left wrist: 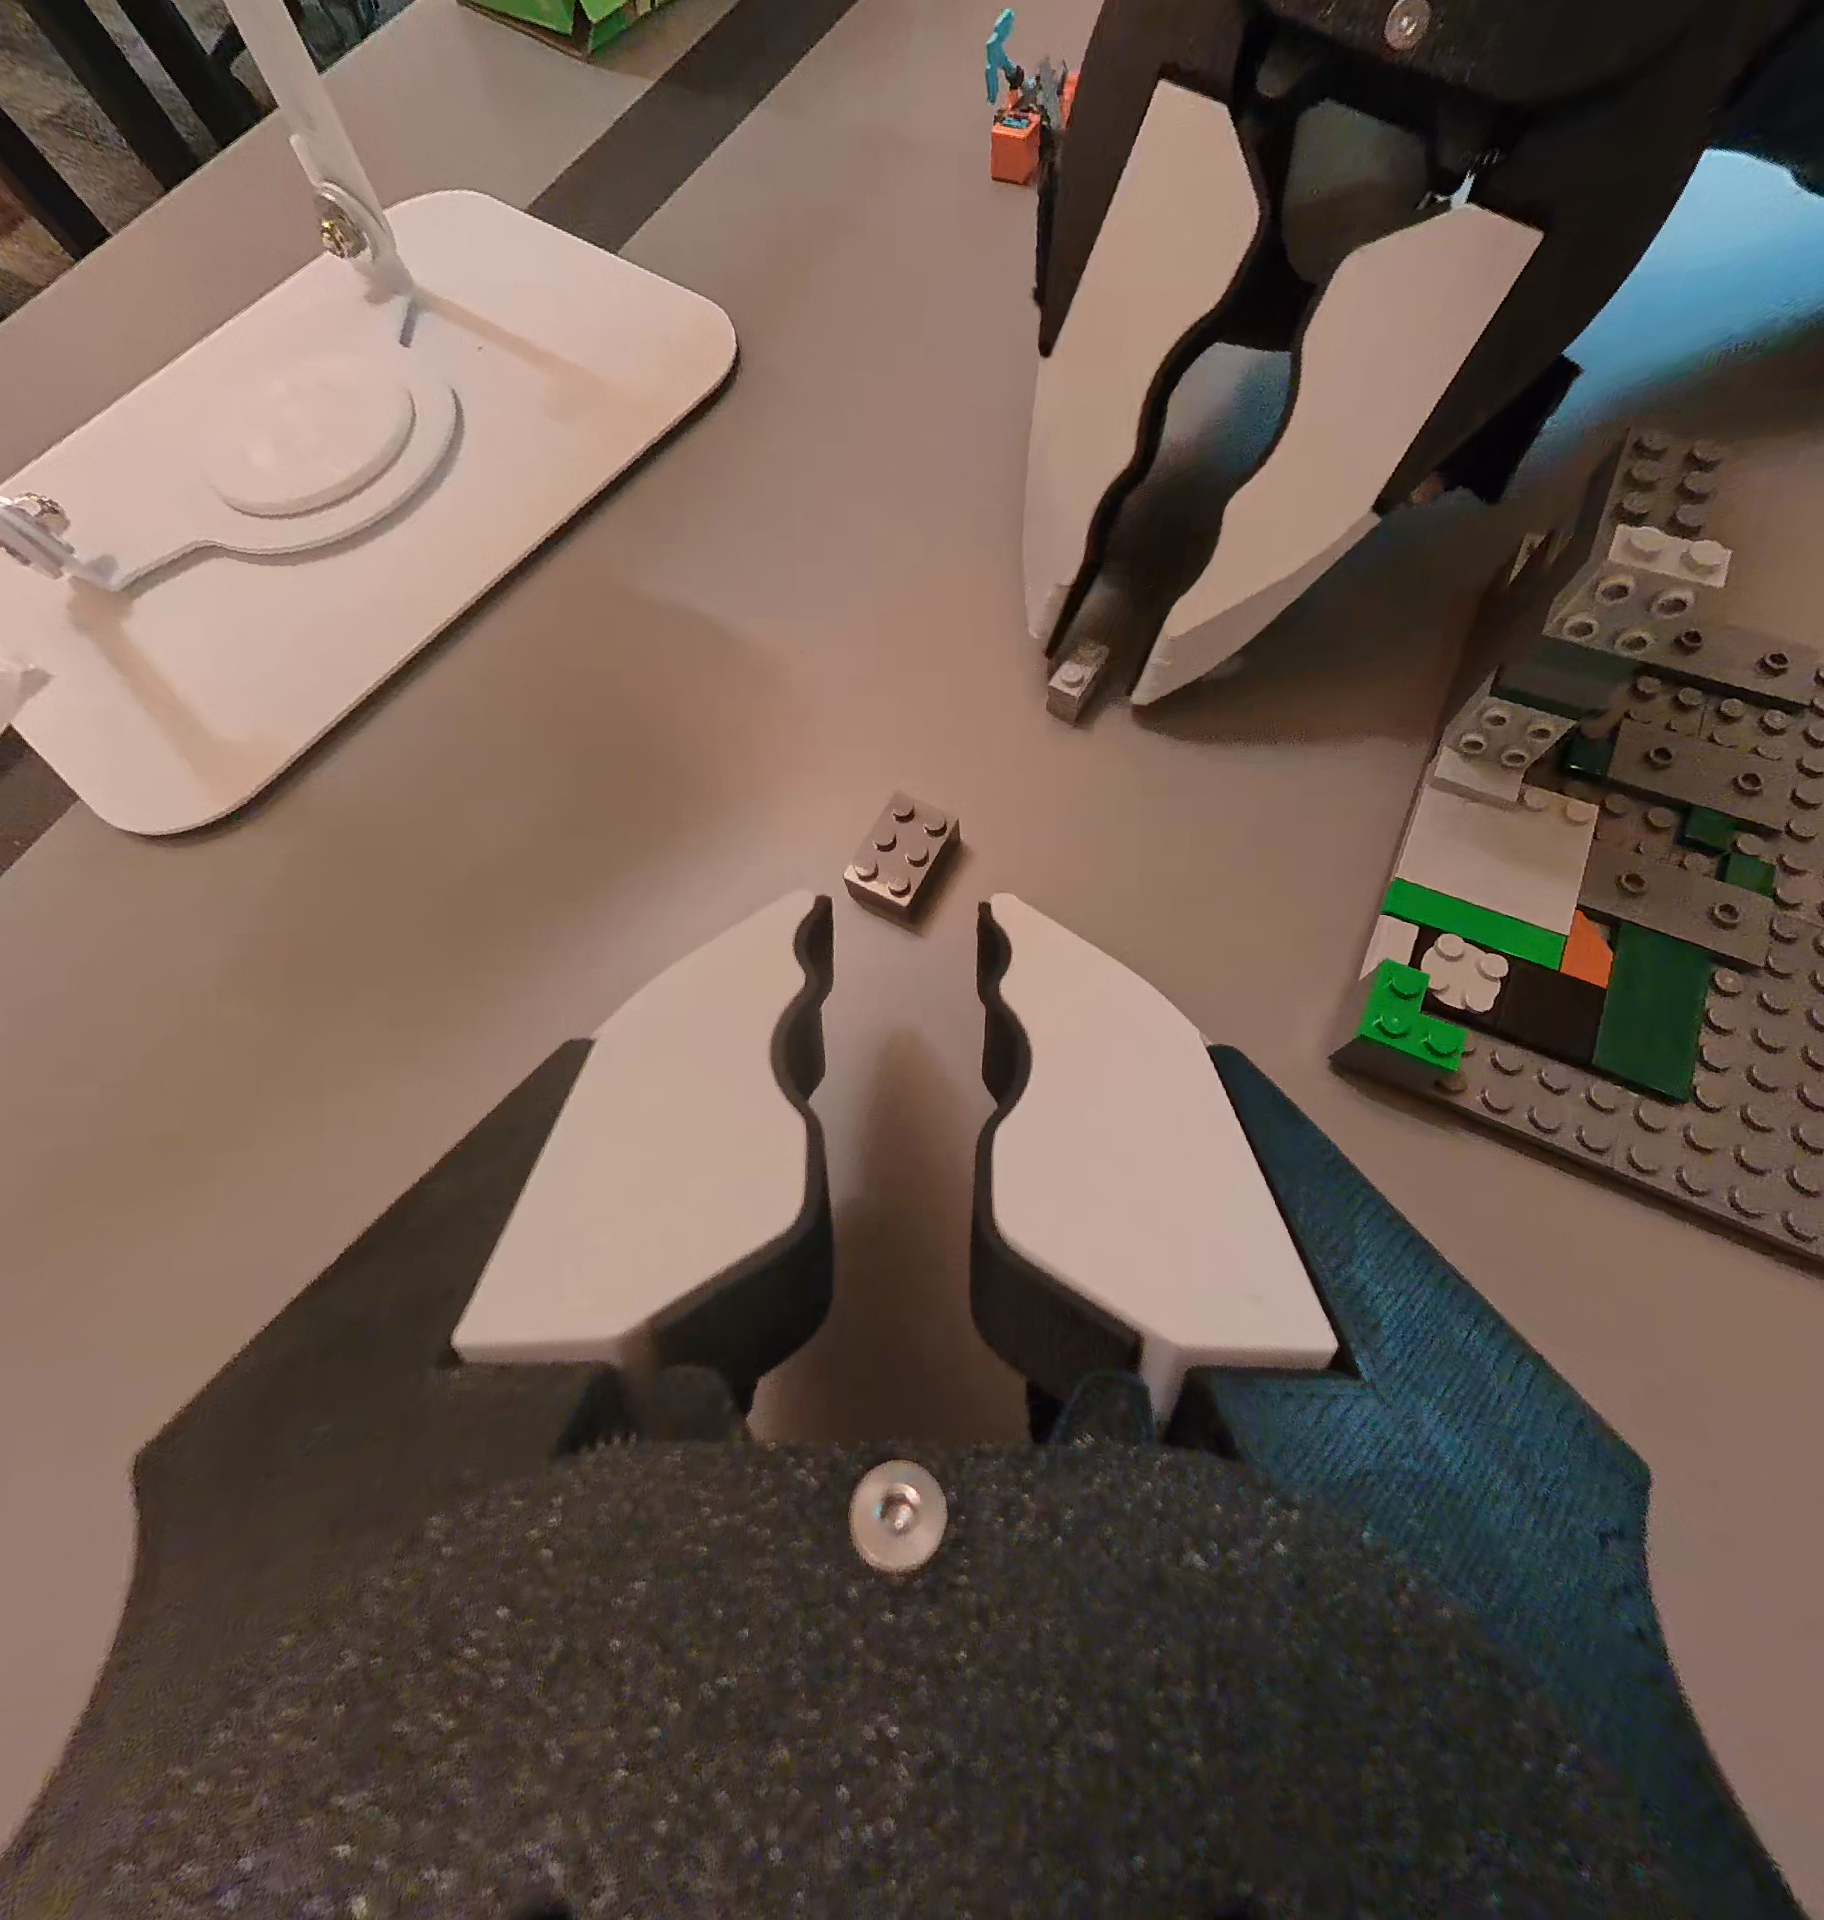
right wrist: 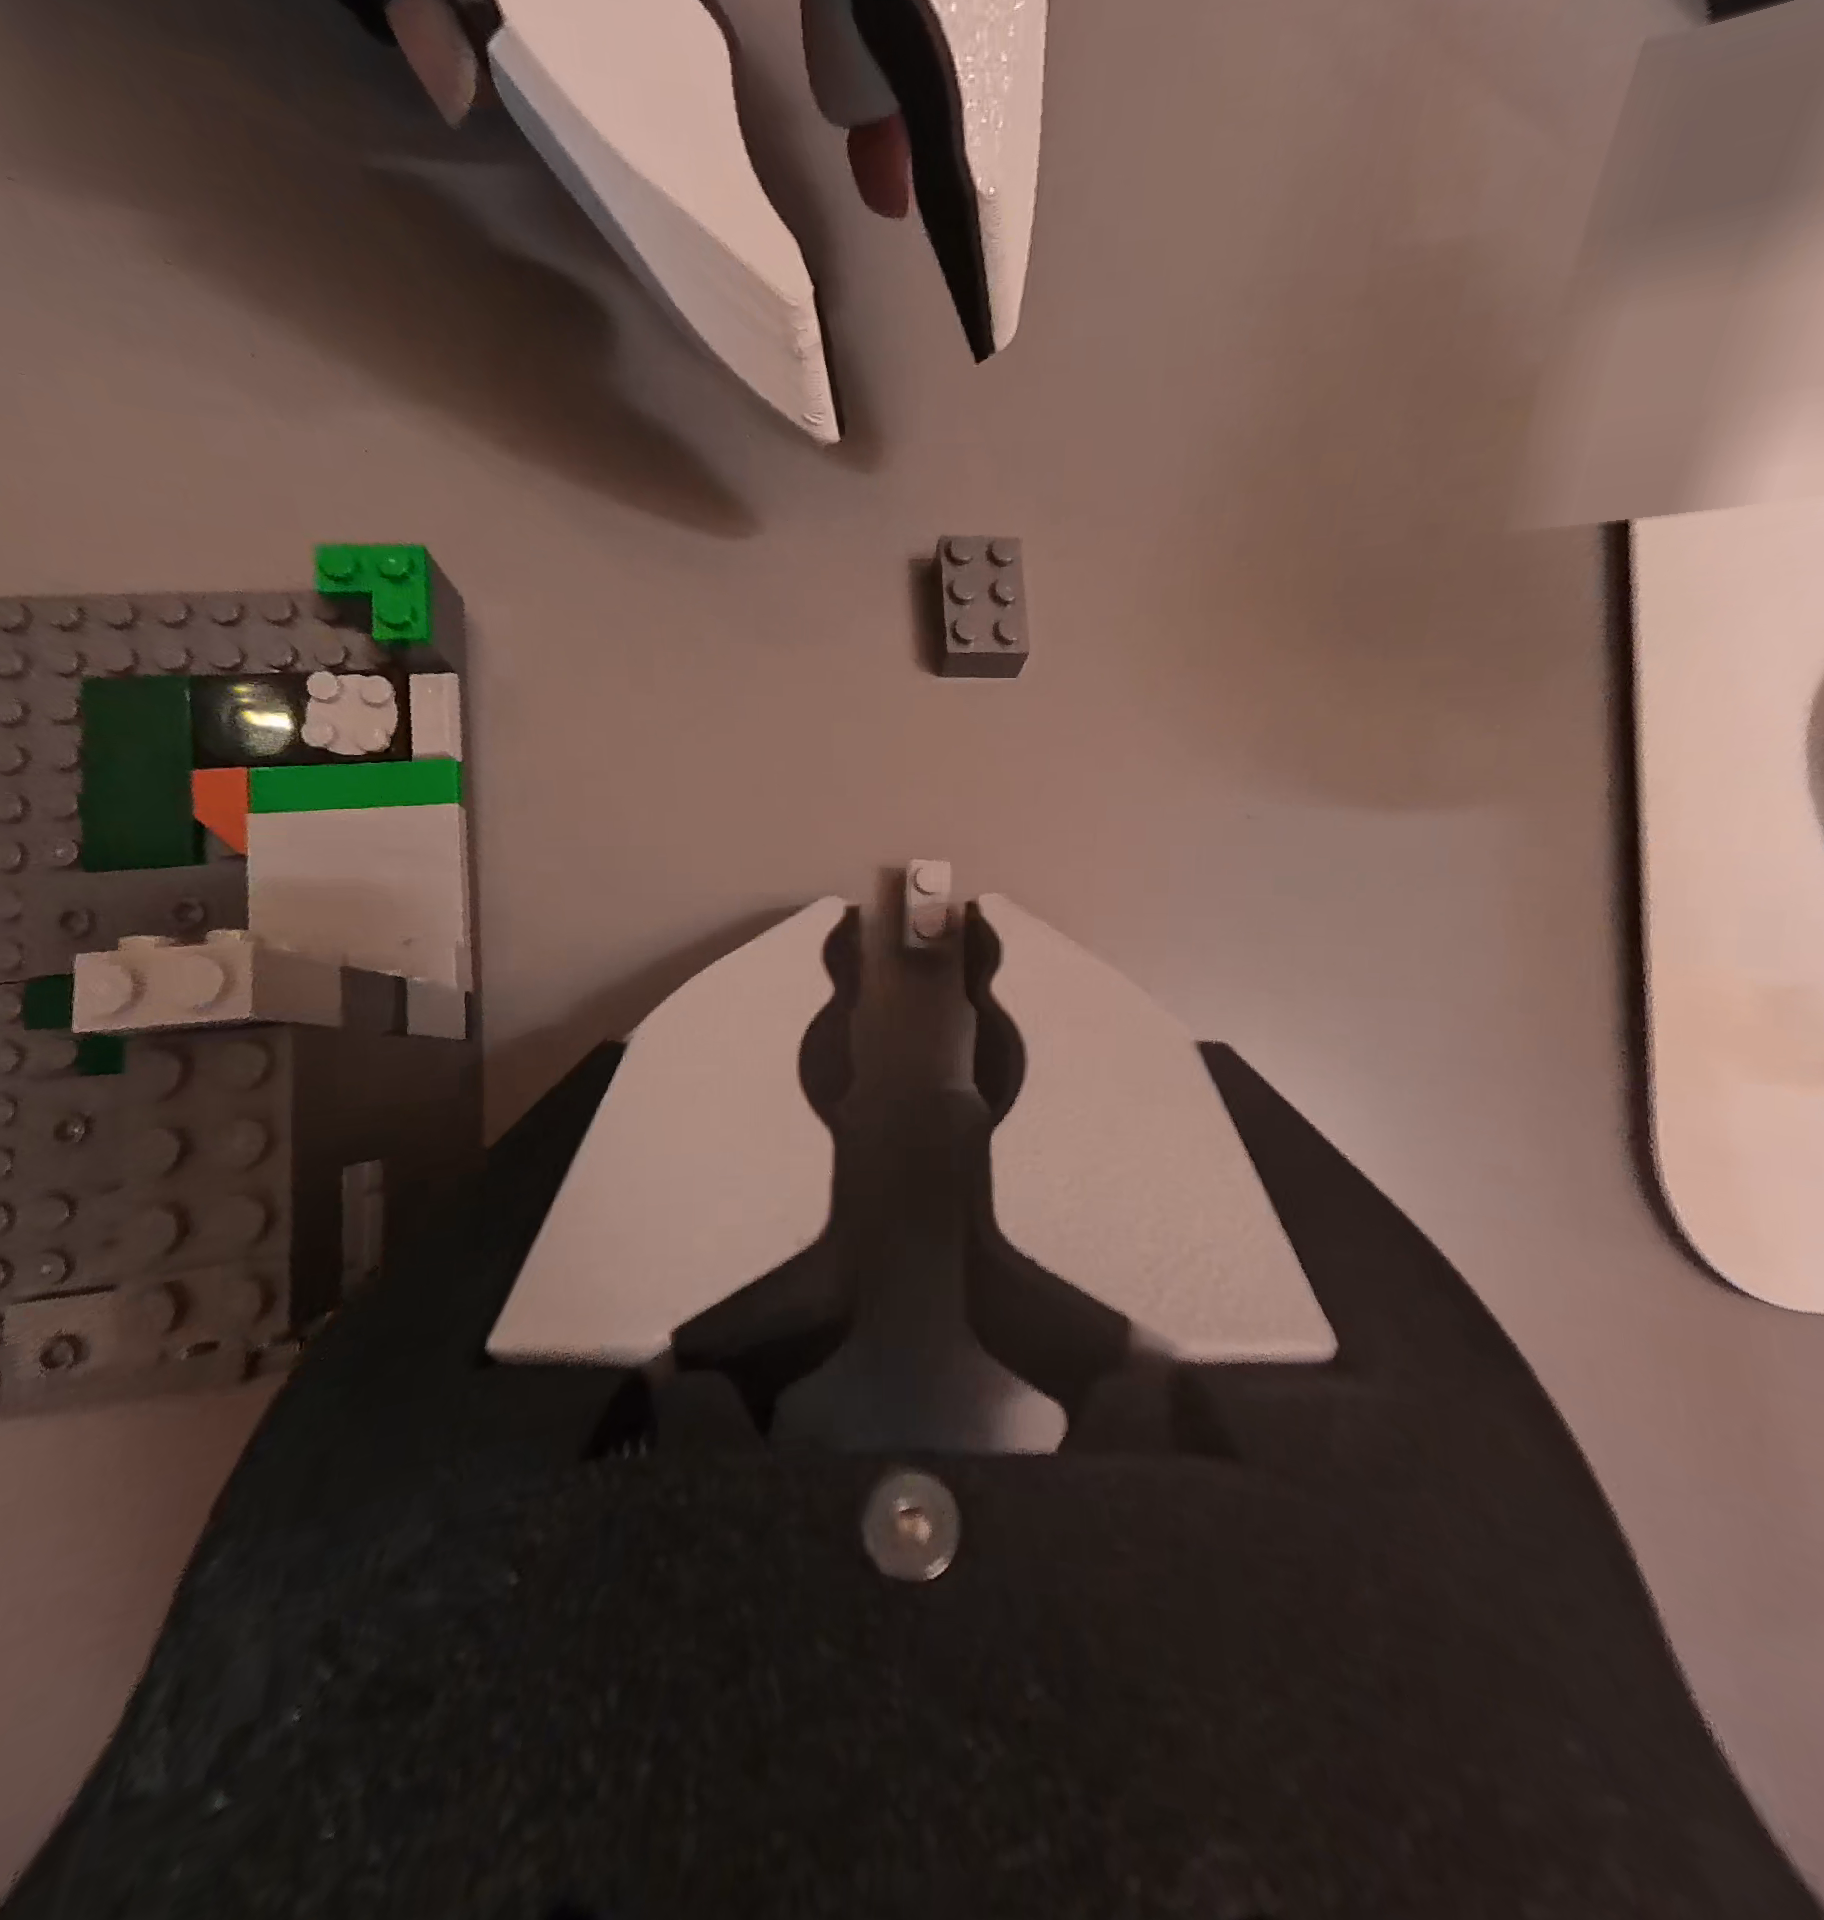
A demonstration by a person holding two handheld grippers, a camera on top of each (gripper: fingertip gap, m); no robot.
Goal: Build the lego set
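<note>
White stand (left wrist: 368,343): one, far left on counter (left wrist: 679,675).
Dark grey 2x3 brick (left wrist: 904,855): one, loose, just ahead of my left tongs (left wrist: 906,914), parted, empty.
Small grey brick (left wrist: 1076,677): one, between my right tongs (right wrist: 913,914); grip unclear.
Baseplate build (left wrist: 1666,935): one, far right.

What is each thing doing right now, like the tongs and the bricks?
Left tongs: open, empty, just short of the dark grey brick.
Right tongs: open around the small light grey brick.
Dark grey brick: loose on the table, studs up.
Small light grey brick: lying between the right tongs.
Baseplate build: partly built.
</note>
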